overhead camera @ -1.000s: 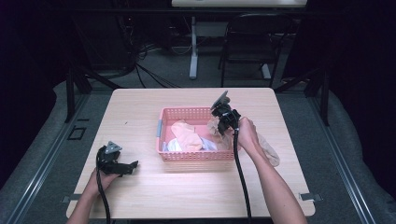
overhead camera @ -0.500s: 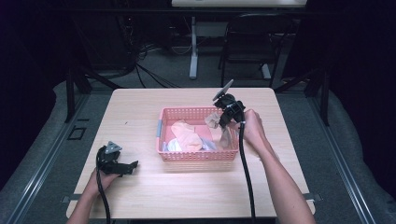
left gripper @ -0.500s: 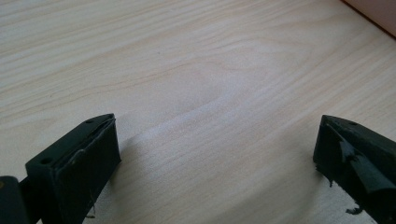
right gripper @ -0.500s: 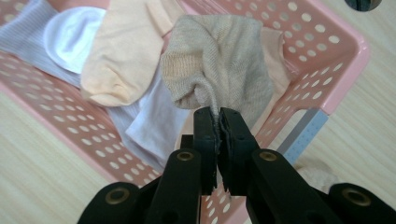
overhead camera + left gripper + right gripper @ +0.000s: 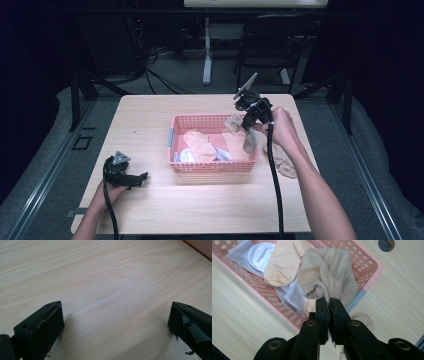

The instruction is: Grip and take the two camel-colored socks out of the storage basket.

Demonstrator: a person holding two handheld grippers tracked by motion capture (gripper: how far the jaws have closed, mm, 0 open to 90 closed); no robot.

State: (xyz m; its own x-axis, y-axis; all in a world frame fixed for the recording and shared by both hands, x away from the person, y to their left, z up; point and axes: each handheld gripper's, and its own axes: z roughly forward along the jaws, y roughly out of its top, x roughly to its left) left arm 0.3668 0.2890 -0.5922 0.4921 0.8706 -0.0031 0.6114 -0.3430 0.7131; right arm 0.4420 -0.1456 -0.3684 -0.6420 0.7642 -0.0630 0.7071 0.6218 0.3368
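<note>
The tan sock (image 5: pixel 329 277) hangs from my right gripper (image 5: pixel 328 305), whose jaws are pressed together on a fold of its knit, and it dangles over the right end of the pink basket (image 5: pixel 212 166). In the high view that sock (image 5: pixel 240 131) droops from the gripper (image 5: pixel 248 114) just above the basket's right rim, with my right hand (image 5: pixel 280 125) wrapped around the handle and the cable trailing back along my forearm.

Inside the basket, seen from my right gripper view, lie a peach sock (image 5: pixel 283 262), a white sock (image 5: pixel 259 254) and some pale lilac-grey cloth (image 5: pixel 289 293) underneath them. The basket (image 5: pixel 367 267) is perforated plastic with a small grey-blue tab on one wall.

Another tan sock (image 5: pixel 282 162) lies flat on the counter (image 5: pixel 210 207) just to the right of the basket, partly under my right forearm.

My left gripper (image 5: pixel 139 178) rests low on the counter near the front left, well apart from the basket, my left hand (image 5: pixel 107 192) behind it. Its jaws are spread wide with nothing between them; in the left gripper view I see bare pale wood (image 5: pixel 107 290) between the two black pads, and a sliver of the pink basket at the top right corner.
</note>
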